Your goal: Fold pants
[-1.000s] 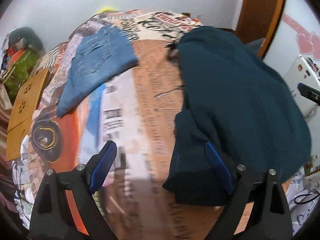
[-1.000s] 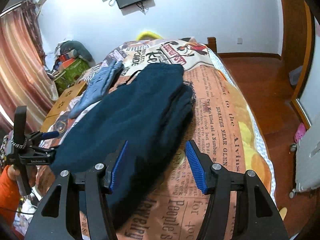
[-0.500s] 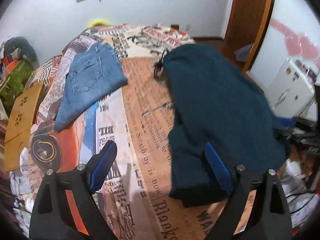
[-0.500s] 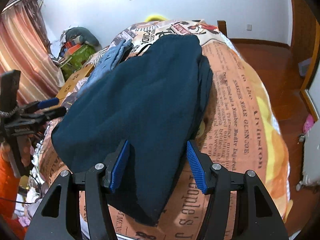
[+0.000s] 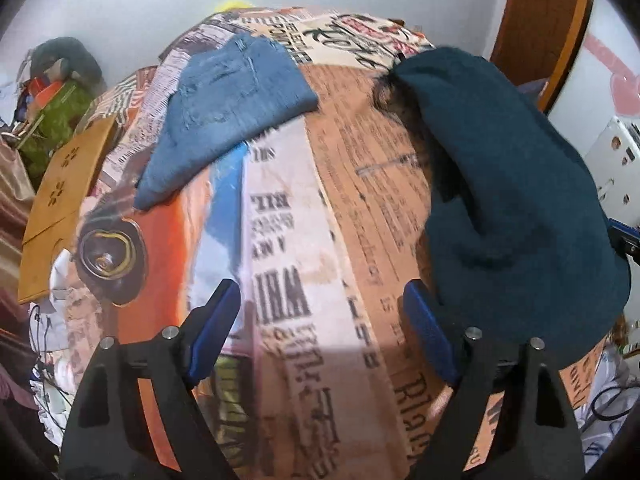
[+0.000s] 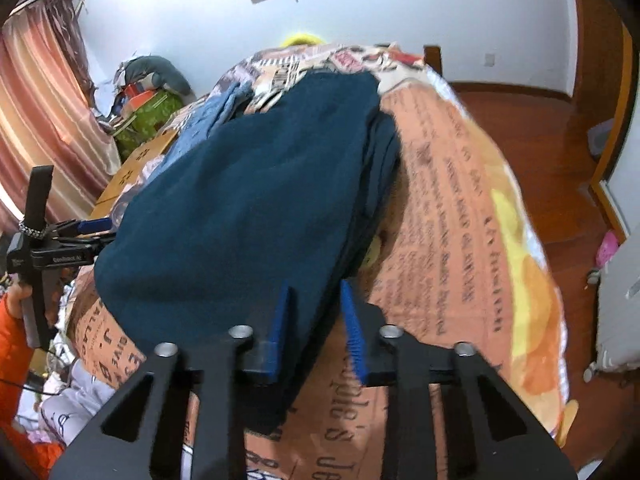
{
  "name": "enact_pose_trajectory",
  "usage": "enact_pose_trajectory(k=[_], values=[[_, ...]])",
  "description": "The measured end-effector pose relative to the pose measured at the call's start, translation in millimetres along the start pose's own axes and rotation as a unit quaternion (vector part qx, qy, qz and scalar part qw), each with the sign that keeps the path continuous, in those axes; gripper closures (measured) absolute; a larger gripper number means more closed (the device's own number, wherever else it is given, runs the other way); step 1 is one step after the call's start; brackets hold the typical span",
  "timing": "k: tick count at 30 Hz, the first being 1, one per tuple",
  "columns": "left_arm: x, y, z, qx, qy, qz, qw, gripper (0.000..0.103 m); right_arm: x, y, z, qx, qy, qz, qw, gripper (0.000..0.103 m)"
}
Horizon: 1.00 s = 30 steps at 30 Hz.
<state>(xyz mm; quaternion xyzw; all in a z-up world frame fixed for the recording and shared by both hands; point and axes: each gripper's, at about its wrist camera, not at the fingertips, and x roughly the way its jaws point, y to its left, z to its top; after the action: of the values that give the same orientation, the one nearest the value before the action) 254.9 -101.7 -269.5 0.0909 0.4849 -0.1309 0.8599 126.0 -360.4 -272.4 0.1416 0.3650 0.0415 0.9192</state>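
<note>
Dark teal pants [image 6: 256, 184] lay partly folded on a bed [image 6: 472, 216] covered with a newspaper-print spread, their near end hanging toward the foot of the bed. The right gripper [image 6: 316, 320] had just been closing on the near right edge of the pants; its blue fingers [image 6: 282, 312] pinched a thick fold of the fabric between them. The left gripper [image 5: 320, 320] hovered over bare spread just beside the left edge of the pants [image 5: 504, 184], its fingers [image 5: 216, 320] spread wide with nothing between them, though its jaws had narrowed slightly. A pair of folded blue jeans [image 5: 232, 100] lay well apart, toward the head of the bed. In the right wrist view the left gripper [image 6: 94, 230] appeared at the far corner of the pants, held by a hand in an orange sleeve [image 6: 12, 344]. The step in hand was judged to be securing the near end for another fold. The next move would call for the left fingers to take the opposite corner, so that both hands could carry the end evenly over the body of the pants.
</note>
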Motion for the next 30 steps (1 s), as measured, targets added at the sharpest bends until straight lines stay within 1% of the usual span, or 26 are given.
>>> enact_pose_trajectory(k=[3,6,9,12,13,14,16,19,20,21,22,25,26,28,30], values=[[-17,1,22,-0.002,-0.033,-0.010,0.9994,0.019,-6,-7,16,0.008,-0.022,0.002,1.000,0.081],[-30,-10,51,0.012,-0.067,-0.027,0.9973,0.019,-7,-11,35,0.010,-0.044,-0.001,0.999,0.081],[-26,-25,80,0.026,-0.079,-0.047,0.9955,0.019,3,-16,56,0.013,-0.057,-0.004,0.998,0.081],[-10,-44,102,0.039,-0.071,-0.075,0.9939,0.019,18,-18,68,0.014,-0.056,-0.006,0.998,0.079],[-3,-52,107,0.048,-0.066,-0.081,0.9934,0.019,26,-19,70,0.014,-0.053,-0.006,0.999,0.077],[7,-59,110,0.059,-0.060,-0.084,0.9929,0.019,33,-21,72,0.015,-0.048,-0.005,0.999,0.075],[26,-71,111,0.078,-0.043,-0.084,0.9925,0.019,49,-27,75,0.024,-0.031,-0.008,0.999,0.075],[51,-82,108,0.094,-0.018,-0.082,0.9920,0.018,71,-34,75,0.028,-0.006,0.003,1.000,0.075],[58,-82,106,0.092,-0.013,-0.085,0.9920,0.018,76,-35,75,0.027,-0.002,0.007,1.000,0.076],[62,-78,105,0.083,-0.009,-0.094,0.9921,0.017,78,-36,75,0.023,-0.001,0.010,1.000,0.080],[65,-75,105,0.073,-0.006,-0.103,0.9920,0.017,80,-37,75,0.019,0.001,0.010,1.000,0.090],[75,-64,106,0.039,0.010,-0.130,0.9907,0.014,78,-38,73,0.002,-0.004,0.005,1.000,0.093],[77,-62,105,0.036,0.011,-0.133,0.9904,0.014,77,-37,72,-0.006,-0.007,-0.001,1.000,0.094],[76,-62,101,0.035,0.003,-0.130,0.9909,0.014,77,-35,68,-0.025,-0.003,-0.020,0.999,0.094],[74,-65,99,0.039,-0.005,-0.120,0.9920,0.014,83,-34,65,-0.034,0.008,-0.028,0.999,0.094]])
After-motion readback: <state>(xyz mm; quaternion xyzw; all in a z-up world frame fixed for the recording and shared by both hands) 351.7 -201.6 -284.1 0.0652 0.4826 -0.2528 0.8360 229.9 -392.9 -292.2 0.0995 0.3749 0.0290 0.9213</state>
